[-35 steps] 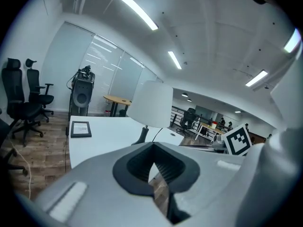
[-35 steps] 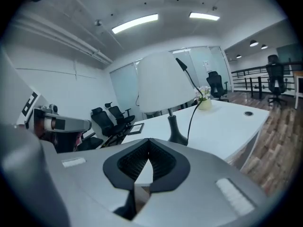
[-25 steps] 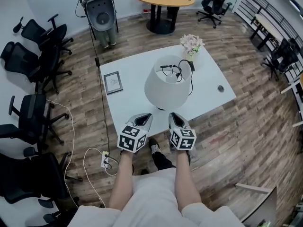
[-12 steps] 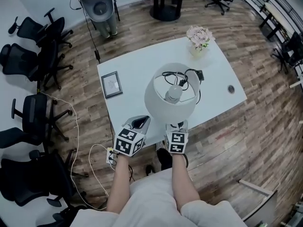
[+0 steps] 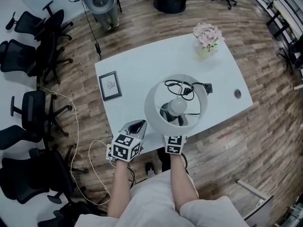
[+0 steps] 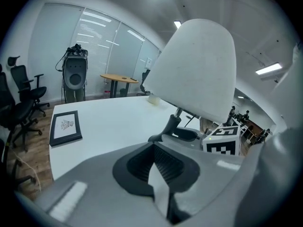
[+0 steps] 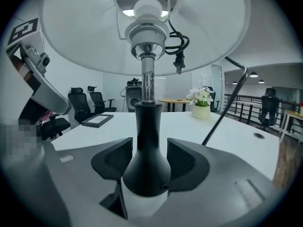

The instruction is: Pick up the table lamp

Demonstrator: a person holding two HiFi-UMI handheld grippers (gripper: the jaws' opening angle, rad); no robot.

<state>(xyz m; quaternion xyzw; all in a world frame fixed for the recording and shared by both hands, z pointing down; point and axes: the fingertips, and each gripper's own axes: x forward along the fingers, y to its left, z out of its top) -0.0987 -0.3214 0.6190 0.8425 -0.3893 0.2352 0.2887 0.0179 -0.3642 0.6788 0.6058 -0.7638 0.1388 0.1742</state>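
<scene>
By table point(image 5: 142, 65) front edge: table lamp point(image 5: 176, 105), well apart from picture frame point(image 5: 109, 85).

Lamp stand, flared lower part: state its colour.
The lamp stand is black there, clearest in the right gripper view.

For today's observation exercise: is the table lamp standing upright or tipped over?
Upright. The table lamp stands on its base on the white table, its stem vertical and the open top of the shade facing up.
</scene>
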